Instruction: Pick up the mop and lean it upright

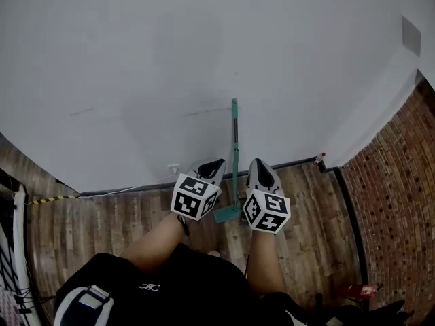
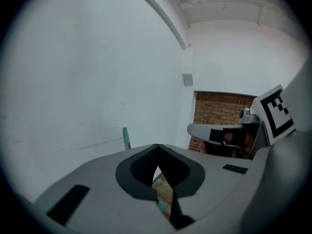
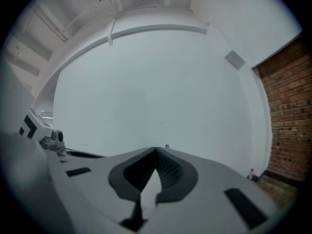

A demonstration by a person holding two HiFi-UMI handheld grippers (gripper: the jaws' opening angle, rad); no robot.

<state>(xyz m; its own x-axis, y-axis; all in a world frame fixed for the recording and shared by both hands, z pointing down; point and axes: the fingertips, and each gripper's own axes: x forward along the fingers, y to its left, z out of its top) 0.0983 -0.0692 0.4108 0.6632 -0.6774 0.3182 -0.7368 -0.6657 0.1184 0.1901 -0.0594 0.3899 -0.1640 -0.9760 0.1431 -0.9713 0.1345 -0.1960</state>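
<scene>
The mop stands upright against the white wall, its teal handle (image 1: 234,141) rising from a teal head (image 1: 228,214) on the wood floor. My left gripper (image 1: 216,163) is just left of the handle's lower part and my right gripper (image 1: 260,163) just right of it. Neither touches the mop. In the left gripper view the left gripper (image 2: 157,146) has its jaws together with nothing between them, and the handle (image 2: 126,138) shows beyond. The right gripper (image 3: 156,150) is likewise shut and empty, with only the handle's tip (image 3: 167,146) showing above it.
A brick wall (image 1: 397,182) closes the right side. A small red-topped bottle (image 1: 319,159) stands in the corner by the baseboard, and a red object (image 1: 360,291) lies on the floor at lower right. Yellow-black tape (image 1: 51,199) and a white cable run along the left baseboard.
</scene>
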